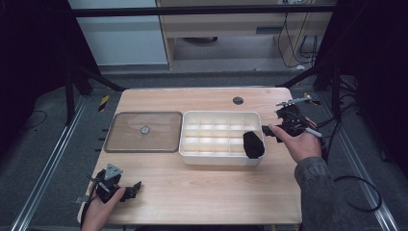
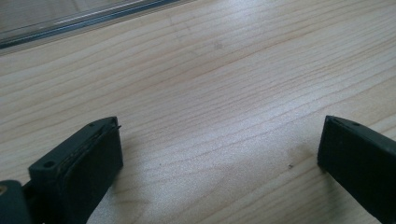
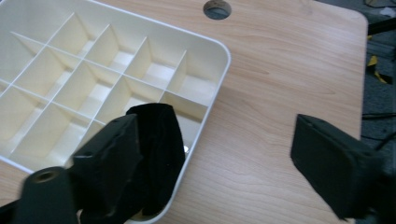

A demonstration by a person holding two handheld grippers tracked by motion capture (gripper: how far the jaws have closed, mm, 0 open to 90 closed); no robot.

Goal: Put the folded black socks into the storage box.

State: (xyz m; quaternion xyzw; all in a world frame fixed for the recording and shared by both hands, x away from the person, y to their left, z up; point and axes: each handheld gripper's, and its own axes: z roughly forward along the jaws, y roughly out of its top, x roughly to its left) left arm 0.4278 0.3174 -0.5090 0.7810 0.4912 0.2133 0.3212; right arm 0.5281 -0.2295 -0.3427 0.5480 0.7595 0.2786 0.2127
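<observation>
A white tray (image 1: 219, 114) split into several small compartments sits mid-table. A soft black bundle (image 1: 253, 144) stands in its near right corner, poking above the rim. My right gripper (image 1: 273, 126) hovers just right of that corner. In the right gripper view the gripper (image 3: 215, 135) is open wide, with the black bundle (image 3: 161, 144) beside its left jaw, in the tray's (image 3: 219, 51) corner compartment and not between the jaws. My left gripper (image 1: 132, 190) rests low at the table's near left, and the left gripper view shows it (image 2: 219, 135) open over bare wood.
A clear flat lid (image 1: 130, 132) with a small round knob lies left of the tray; its edge (image 2: 70, 21) is ahead of the left gripper. A cable hole (image 1: 237, 100) sits near the table's far edge. Cables trail off the right side.
</observation>
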